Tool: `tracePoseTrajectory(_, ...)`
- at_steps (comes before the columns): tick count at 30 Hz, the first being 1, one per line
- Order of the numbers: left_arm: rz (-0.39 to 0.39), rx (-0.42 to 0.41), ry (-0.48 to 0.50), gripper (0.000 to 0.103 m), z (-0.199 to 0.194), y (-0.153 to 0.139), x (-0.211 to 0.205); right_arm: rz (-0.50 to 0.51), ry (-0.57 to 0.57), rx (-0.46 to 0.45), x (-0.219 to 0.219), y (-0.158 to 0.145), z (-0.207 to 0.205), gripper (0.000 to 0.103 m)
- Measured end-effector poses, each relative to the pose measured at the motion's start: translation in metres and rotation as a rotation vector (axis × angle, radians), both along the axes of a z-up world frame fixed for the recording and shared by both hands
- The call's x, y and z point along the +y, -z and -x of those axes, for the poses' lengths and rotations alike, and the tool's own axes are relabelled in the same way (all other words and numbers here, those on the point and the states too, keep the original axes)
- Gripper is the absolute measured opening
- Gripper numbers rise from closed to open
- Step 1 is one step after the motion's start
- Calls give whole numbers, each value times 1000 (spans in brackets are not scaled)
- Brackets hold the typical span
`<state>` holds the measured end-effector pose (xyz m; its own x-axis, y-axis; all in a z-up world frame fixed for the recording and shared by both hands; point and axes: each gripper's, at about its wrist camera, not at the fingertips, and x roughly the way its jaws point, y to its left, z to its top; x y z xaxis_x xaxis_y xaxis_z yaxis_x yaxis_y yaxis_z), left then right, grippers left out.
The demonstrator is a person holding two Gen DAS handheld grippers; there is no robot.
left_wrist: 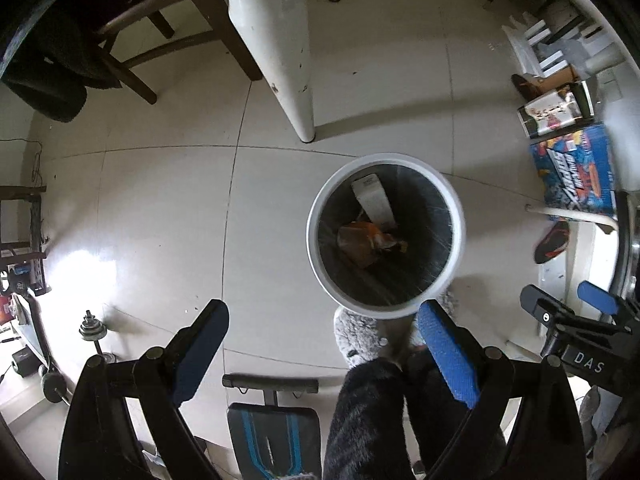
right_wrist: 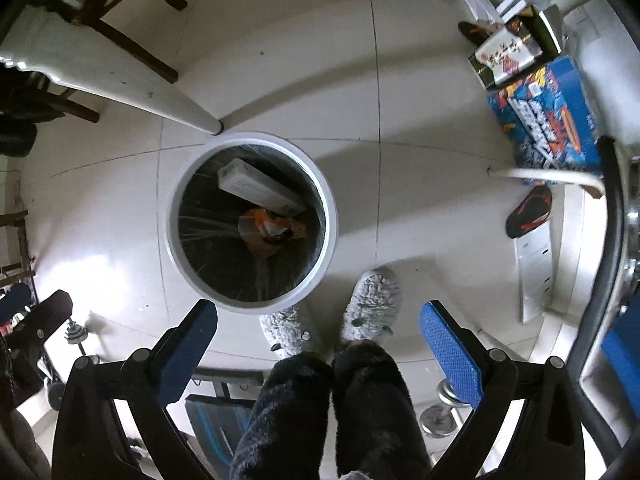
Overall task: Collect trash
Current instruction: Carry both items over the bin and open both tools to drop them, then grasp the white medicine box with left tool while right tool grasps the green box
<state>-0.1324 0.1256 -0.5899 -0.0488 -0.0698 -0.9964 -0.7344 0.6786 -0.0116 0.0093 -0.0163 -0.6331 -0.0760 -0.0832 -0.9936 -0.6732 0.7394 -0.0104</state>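
Both grippers — left gripper point(left_wrist: 322, 350) and right gripper point(right_wrist: 320, 346) — hang apart and empty above the bin point(left_wrist: 456, 216), which holds a carton point(right_wrist: 260, 188) and an orange wrapper point(right_wrist: 272, 230). Next, I judge, scan the floor point(left_wrist: 160, 200) for more trash.

My left gripper's point(left_wrist: 322, 344) right finger covers the near rim of the white bin point(left_wrist: 320, 248) and part of one grey slipper point(left_wrist: 356, 330). Deep in the bin, ahead of my fingers, the orange wrapper point(right_wrist: 272, 230) is too crumpled and dim to identify, and print on the white carton point(right_wrist: 260, 188) is unreadable. My right gripper point(right_wrist: 318, 338) loses its lower frame at the picture's bottom edge. The weight bench point(left_wrist: 276, 432) below is cut off too.
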Motion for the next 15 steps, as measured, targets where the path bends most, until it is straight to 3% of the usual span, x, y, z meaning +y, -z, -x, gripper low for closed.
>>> tracePoseTrajectory(4, 6, -19, -10, 97, 4, -32, -7, -20, -26, -10, 1, -45, 7, 102)
tracePoseTrajectory(15, -29, -69, -22, 97, 25, -157, -9, -86, -53, -14, -2, -187, 30, 102)
